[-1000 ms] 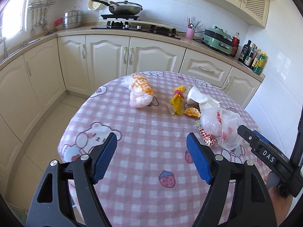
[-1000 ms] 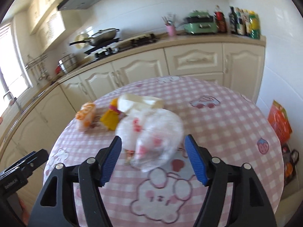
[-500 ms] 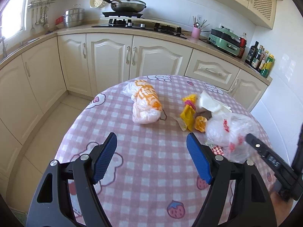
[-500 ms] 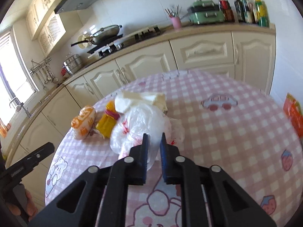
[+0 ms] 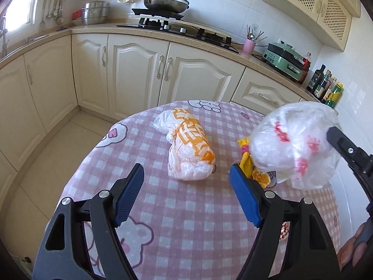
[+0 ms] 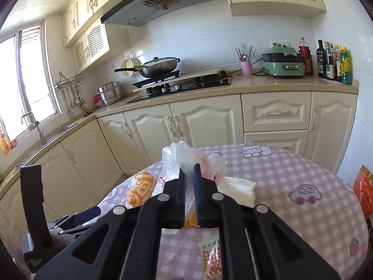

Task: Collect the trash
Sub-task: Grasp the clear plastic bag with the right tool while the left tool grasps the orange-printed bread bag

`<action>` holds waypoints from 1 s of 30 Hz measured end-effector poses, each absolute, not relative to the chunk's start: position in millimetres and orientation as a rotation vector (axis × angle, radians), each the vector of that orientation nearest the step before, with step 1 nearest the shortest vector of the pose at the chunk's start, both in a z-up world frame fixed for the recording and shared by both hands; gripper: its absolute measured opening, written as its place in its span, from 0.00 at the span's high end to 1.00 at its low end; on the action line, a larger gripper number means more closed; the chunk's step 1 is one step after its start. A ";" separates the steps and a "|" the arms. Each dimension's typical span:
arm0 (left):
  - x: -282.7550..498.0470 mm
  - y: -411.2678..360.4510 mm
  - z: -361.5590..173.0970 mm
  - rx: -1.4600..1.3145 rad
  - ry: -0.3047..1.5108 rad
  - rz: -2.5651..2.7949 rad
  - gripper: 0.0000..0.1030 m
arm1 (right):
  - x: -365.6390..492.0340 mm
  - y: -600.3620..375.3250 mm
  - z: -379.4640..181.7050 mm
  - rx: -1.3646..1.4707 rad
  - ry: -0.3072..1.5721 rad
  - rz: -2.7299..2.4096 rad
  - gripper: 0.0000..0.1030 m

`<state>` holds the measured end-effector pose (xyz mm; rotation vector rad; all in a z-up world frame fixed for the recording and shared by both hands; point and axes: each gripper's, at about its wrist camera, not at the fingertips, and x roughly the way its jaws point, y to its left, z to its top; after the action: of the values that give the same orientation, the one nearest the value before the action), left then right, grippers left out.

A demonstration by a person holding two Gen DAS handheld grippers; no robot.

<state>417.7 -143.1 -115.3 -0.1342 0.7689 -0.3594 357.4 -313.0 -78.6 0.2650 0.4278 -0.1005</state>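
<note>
The clear plastic bag (image 5: 296, 144) is pinched in the right tool (image 6: 188, 179), whose jaws have just been closing, and is held above the bench (image 5: 186, 221) near its right edge. The left tool (image 5: 186, 196) is held wide and empty. The pinch should be kept firm so the thin film is not lost.

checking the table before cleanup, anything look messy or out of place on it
Yes: litter lies loose on the checked tablecloth: an orange-print bag, a yellow wrapper, a white tissue. The right gripper pinches a clear bag off the table.
</note>
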 end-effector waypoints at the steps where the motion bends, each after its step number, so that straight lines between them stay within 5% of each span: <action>1: 420.3 -144.6 -116.2 -0.135 0.770 -0.360 0.29 | 363.5 -310.6 -81.4 0.262 0.425 -0.106 0.93; 10: 447.0 -161.7 -132.1 -0.126 0.769 -0.345 0.34 | 388.1 -308.7 -106.0 0.253 0.458 -0.118 0.93; 14: 452.2 -168.4 -142.3 -0.109 0.811 -0.368 0.66 | 393.4 -309.5 -112.9 0.262 0.482 -0.112 0.93; 18: 447.2 -164.0 -138.6 -0.110 0.787 -0.372 0.78 | 392.6 -307.8 -112.1 0.260 0.479 -0.102 0.94; 30: 390.7 -109.8 -81.7 -0.163 0.658 -0.359 0.80 | 362.5 -284.7 -75.7 0.236 0.358 -0.065 0.93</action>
<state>390.7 -109.8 -81.7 -0.1626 0.6578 -0.3588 362.5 -284.7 -75.7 0.2360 0.3575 -0.0649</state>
